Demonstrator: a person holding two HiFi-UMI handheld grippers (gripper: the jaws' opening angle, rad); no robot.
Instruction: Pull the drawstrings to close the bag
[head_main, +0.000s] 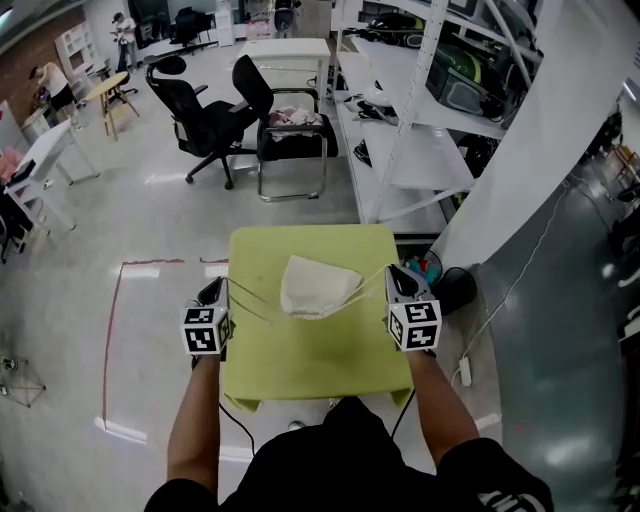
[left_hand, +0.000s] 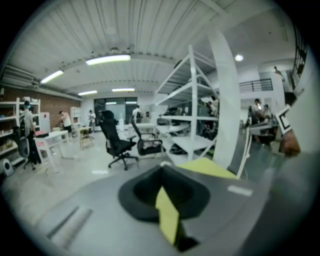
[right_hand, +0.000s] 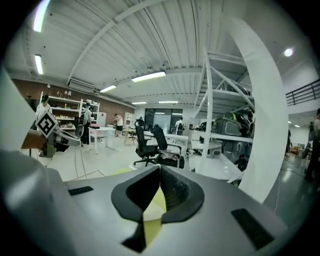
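A white drawstring bag (head_main: 315, 288) lies gathered at the middle of the lime-green table (head_main: 320, 360). One drawstring (head_main: 255, 300) runs taut from the bag leftward to my left gripper (head_main: 215, 289), at the table's left edge. The other drawstring (head_main: 368, 283) stretches rightward to my right gripper (head_main: 394, 272), near the right edge. Both grippers are shut on their strings. In the left gripper view the left gripper (left_hand: 161, 168) has its jaws pressed together, and so does the right gripper (right_hand: 159, 168) in the right gripper view. The strings do not show in either gripper view.
White metal shelving (head_main: 410, 120) stands behind the table on the right. Two black chairs (head_main: 290, 130) stand on the floor beyond. Red tape (head_main: 112, 330) marks the floor to the left. A cable and power strip (head_main: 466, 372) lie to the right.
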